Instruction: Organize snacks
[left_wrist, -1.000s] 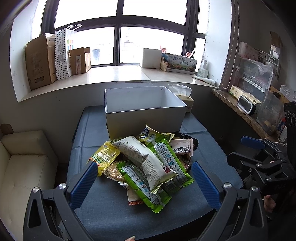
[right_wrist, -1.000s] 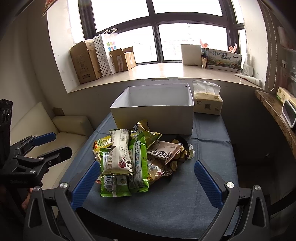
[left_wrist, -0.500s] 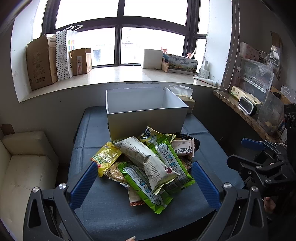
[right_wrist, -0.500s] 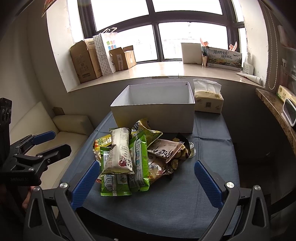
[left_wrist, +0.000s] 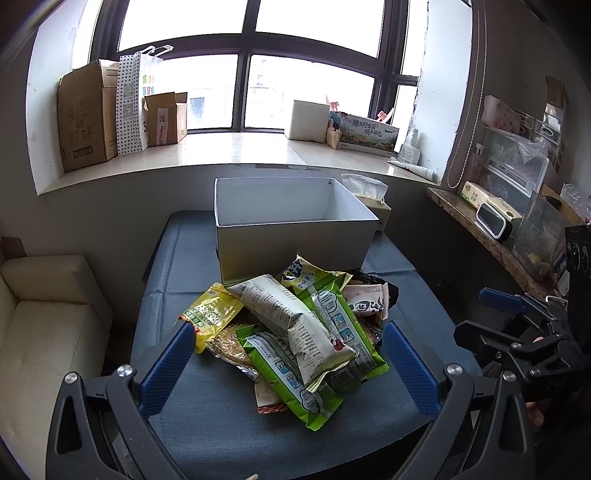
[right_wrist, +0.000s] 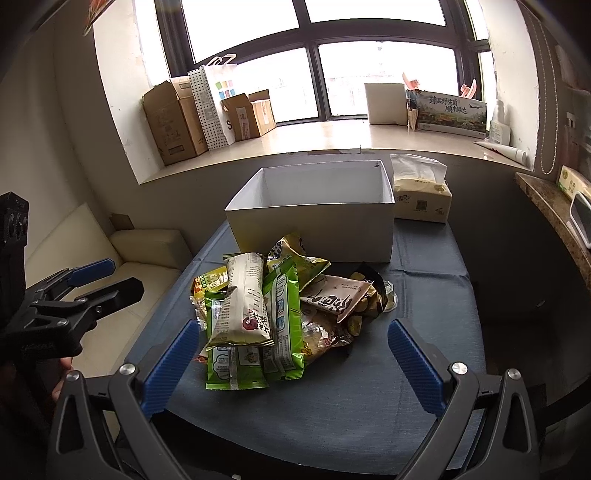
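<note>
On the blue table (left_wrist: 192, 417) I have a heap of snack packs (left_wrist: 295, 325), sitting just on the near side of the white box (left_wrist: 295, 242). Box is open-topped, and what I can see of its inside is bare. The far edge of the heap touches or nearly touches the box's front wall; can't tell which.

Top of the heap: a cream pack (left_wrist: 295, 321) lying diagonally across two green packs (left_wrist: 291, 373). A yellow pack (left_wrist: 212, 314) is on the left, a beige pack (left_wrist: 367, 301) on the right, and a yellow-green bag (left_wrist: 301, 275) is nearest the box. In the right wrist view, a dark bag (right_wrist: 364, 295) lies on the right edge of the heap.

Left gripper (left_wrist: 288, 365): fingers spread wide, holding nothing, hovering at the near side of the heap, which sits between the blue pads (left_wrist: 166, 369).

Right gripper (right_wrist: 291, 365): same, wide open and empty, at the table's near edge, clear of the packs.

A tissue box (right_wrist: 421, 199) sits just right of the white box, at the far end. There are cardboard boxes (right_wrist: 173, 122) on the window sill behind, and a cream sofa (left_wrist: 44, 325) left of the table.
</note>
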